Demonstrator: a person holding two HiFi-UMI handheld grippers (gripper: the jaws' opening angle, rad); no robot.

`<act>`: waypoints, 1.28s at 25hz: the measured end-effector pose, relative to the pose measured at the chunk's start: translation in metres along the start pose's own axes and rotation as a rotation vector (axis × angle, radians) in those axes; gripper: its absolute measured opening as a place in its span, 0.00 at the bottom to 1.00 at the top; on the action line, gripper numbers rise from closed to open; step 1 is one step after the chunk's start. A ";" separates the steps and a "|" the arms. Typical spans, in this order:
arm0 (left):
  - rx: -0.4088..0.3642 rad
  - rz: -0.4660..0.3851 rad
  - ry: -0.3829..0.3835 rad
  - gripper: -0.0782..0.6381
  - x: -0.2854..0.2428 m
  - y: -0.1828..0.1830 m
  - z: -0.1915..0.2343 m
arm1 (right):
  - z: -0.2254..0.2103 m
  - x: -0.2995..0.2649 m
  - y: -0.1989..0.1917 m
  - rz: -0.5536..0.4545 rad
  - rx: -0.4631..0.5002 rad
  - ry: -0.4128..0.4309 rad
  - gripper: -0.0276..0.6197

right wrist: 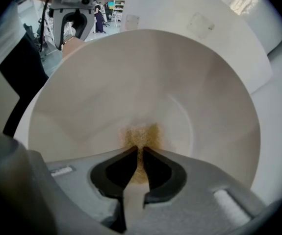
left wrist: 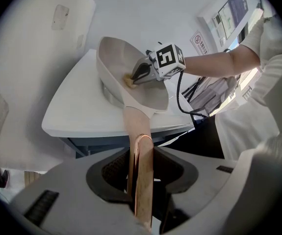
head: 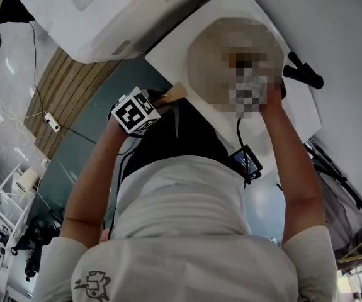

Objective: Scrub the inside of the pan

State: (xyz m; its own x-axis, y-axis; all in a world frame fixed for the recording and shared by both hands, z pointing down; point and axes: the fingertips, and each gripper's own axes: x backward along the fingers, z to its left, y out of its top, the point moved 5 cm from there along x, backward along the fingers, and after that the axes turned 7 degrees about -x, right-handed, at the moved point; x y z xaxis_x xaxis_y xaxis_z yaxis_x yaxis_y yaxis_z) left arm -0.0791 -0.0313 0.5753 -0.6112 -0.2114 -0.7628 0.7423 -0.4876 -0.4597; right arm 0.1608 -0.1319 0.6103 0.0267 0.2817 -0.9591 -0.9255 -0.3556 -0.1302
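Observation:
A pale beige pan (left wrist: 112,62) stands tilted on the white table (left wrist: 77,114). Its wooden handle (left wrist: 140,146) runs back between my left gripper's (left wrist: 141,173) jaws, which are shut on it. My right gripper (left wrist: 140,75), with its marker cube, reaches into the bowl and is shut on a small yellow-brown sponge (left wrist: 129,81). In the right gripper view the sponge (right wrist: 141,136) presses on the pan's inner bottom (right wrist: 145,82) just ahead of my right gripper (right wrist: 141,153); the left gripper (right wrist: 74,21) shows beyond the rim. In the head view the pan (head: 201,55) is partly behind a mosaic patch.
A black tool (head: 303,73) lies on the table (head: 168,58) to the right of the pan. A large white casing (head: 105,17) overhangs the table's far side. A black cable (left wrist: 182,99) hangs from the right gripper. Notices (left wrist: 229,13) hang on the wall behind.

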 end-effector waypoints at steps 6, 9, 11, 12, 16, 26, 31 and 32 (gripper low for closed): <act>0.002 0.000 -0.001 0.31 0.000 -0.001 0.001 | -0.028 -0.003 0.020 -0.023 -0.008 -0.067 0.11; -0.002 0.001 0.005 0.31 0.000 0.000 0.000 | -0.036 -0.003 0.037 -0.067 -0.015 -0.082 0.11; -0.004 0.001 0.010 0.31 0.000 0.000 0.000 | -0.036 -0.002 0.049 -0.101 -0.021 -0.077 0.11; -0.003 0.001 0.012 0.31 0.000 0.000 0.000 | -0.035 -0.003 0.055 -0.119 -0.018 -0.072 0.11; -0.005 0.002 0.021 0.31 0.000 0.000 -0.001 | -0.022 -0.004 0.074 -0.176 0.016 -0.041 0.11; -0.022 0.007 0.047 0.32 0.000 0.001 0.001 | 0.034 -0.008 0.083 -0.218 0.043 0.121 0.11; -0.036 0.004 0.068 0.32 0.001 0.000 0.001 | 0.058 -0.005 0.078 -0.202 0.017 0.188 0.11; -0.041 0.004 0.077 0.32 0.001 0.000 0.001 | 0.062 -0.005 0.077 -0.194 0.010 0.202 0.11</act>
State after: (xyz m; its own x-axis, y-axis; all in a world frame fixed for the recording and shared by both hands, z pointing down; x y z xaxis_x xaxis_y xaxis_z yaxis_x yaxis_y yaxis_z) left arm -0.0803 -0.0320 0.5749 -0.5865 -0.1464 -0.7966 0.7560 -0.4518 -0.4736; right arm 0.0664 -0.1055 0.6204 0.2771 0.1601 -0.9474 -0.8994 -0.3037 -0.3144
